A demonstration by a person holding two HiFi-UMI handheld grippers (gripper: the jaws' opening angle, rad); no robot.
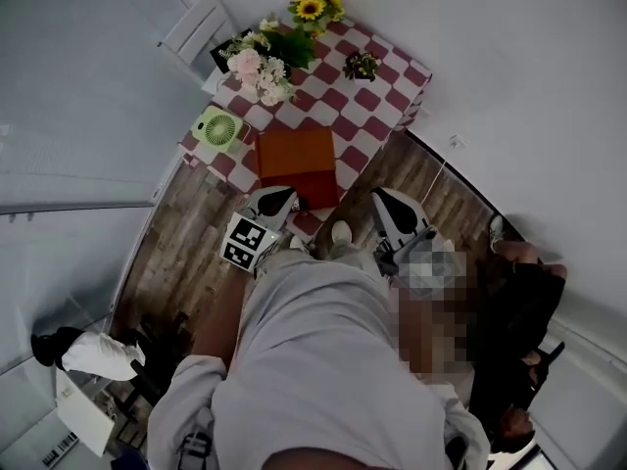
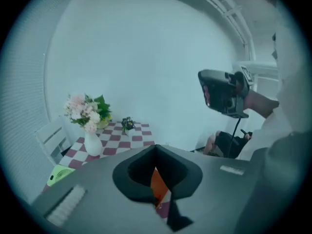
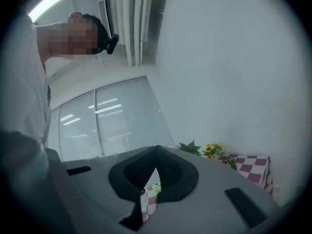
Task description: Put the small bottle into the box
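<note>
Room: white walls surround a wood-plank floor (image 1: 186, 253), and a white chair (image 1: 199, 25) stands at about 10 o'clock from the table.
Table: the table (image 1: 387, 116) wears a red-and-white checked cloth and lies at 12 o'clock from where you stand, seen from the head view.
Box: the orange box (image 1: 297, 164) sits on the cloth at the table's near edge, and its top shows as one flat orange face.
Around the box: a green fan (image 1: 219, 128) lies at 10 o'clock from it. Pink flowers (image 1: 257, 71) in a white vase are at 11 o'clock, sunflowers (image 1: 313, 8) at 12 o'clock by the far edge, and a small potted plant (image 1: 361, 65) at 1 o'clock.
Left gripper: your left gripper (image 2: 156, 149) has its jaws together with nothing between them. A strip of the orange box shows through the gap beneath the tips. In the head view it hangs at 7 o'clock from the box, over its near corner, and its marker cube (image 1: 247, 241) faces up.
Right gripper: your right gripper (image 3: 157, 149) also has its jaws closed and empty. Checked cloth and a speck of green show through the gap. In the head view it sits at 4 o'clock from the box, out past the table edge.
Small bottle: no view shows it clearly enough to tell where it is.
</note>
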